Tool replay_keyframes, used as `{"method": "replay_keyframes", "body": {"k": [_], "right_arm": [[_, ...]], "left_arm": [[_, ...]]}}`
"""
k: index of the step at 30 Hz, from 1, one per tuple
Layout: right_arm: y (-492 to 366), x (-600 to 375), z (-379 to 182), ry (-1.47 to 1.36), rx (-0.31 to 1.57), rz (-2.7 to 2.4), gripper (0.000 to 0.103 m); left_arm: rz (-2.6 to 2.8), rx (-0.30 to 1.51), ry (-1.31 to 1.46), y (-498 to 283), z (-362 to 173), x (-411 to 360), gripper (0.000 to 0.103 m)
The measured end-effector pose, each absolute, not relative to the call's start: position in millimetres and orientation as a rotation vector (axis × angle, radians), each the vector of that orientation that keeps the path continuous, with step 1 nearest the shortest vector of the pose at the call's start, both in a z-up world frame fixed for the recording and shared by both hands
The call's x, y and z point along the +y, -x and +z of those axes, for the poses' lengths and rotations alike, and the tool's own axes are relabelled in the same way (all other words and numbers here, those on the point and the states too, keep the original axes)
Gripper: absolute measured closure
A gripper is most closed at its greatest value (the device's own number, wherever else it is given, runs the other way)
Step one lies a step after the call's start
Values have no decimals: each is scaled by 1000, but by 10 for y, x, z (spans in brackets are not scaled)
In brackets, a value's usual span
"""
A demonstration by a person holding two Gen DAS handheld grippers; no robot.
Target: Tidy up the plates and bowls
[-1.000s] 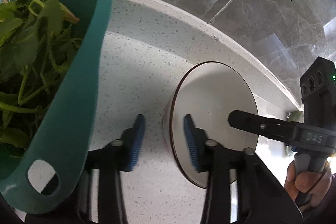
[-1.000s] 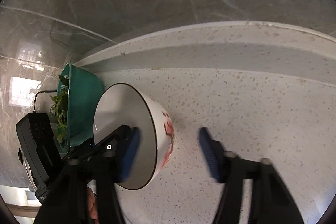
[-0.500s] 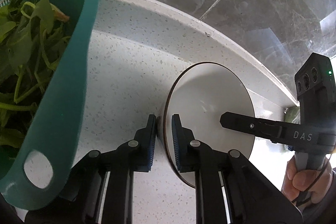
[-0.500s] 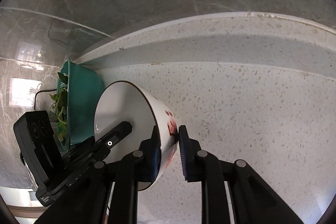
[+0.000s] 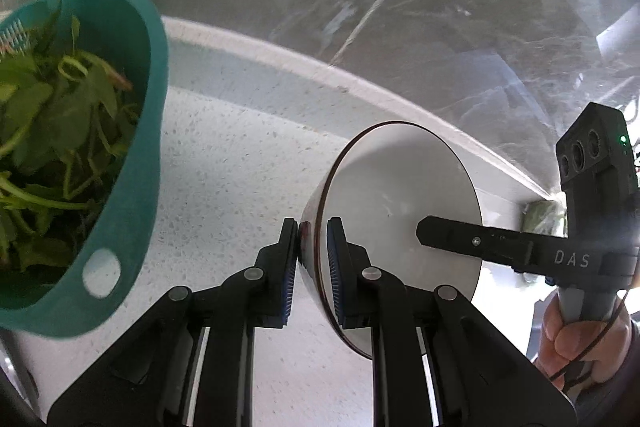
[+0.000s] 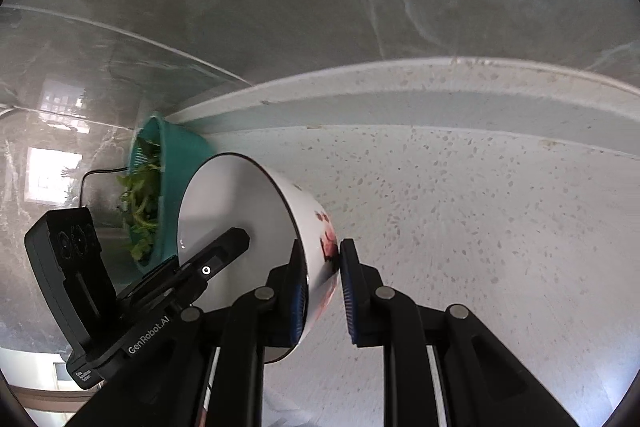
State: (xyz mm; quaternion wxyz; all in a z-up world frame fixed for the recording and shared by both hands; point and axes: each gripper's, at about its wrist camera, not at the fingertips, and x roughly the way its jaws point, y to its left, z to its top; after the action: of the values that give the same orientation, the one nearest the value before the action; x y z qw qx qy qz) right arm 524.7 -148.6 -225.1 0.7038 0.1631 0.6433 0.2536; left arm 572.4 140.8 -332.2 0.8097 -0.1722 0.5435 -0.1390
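A white bowl (image 5: 400,195) with a dark rim and red flowers on its outside (image 6: 326,235) hangs tilted just above the speckled counter (image 5: 240,167). My left gripper (image 5: 312,227) is shut on the bowl's near rim, one pad outside and one inside. On the opposite rim my right gripper (image 6: 320,247) is shut the same way, with the wall of the bowl pinched between its blue pads. In the left wrist view, one finger (image 5: 460,235) of the right gripper lies inside the bowl and a hand (image 5: 576,331) holds its handle.
A teal colander (image 5: 132,187) full of green leaves stands on the counter left of the bowl, and shows behind it (image 6: 180,151) in the right wrist view. A raised counter lip (image 6: 440,95) and a grey marble wall (image 6: 320,7) close off the back.
Both grippers went from open around the bowl's rim to shut on it. The bowl then rose a little off the counter, and the colander slid lower and left in the left wrist view.
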Motion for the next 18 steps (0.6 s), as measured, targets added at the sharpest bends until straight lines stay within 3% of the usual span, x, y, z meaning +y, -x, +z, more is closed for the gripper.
{"method": "replay_keyframes", "body": {"k": [18], "right_arm": [[-4671,-2026,-1755,-388,1371,548,84]], "left_arm": [[-408,1129,289,-5257,-2880,793,90]]}}
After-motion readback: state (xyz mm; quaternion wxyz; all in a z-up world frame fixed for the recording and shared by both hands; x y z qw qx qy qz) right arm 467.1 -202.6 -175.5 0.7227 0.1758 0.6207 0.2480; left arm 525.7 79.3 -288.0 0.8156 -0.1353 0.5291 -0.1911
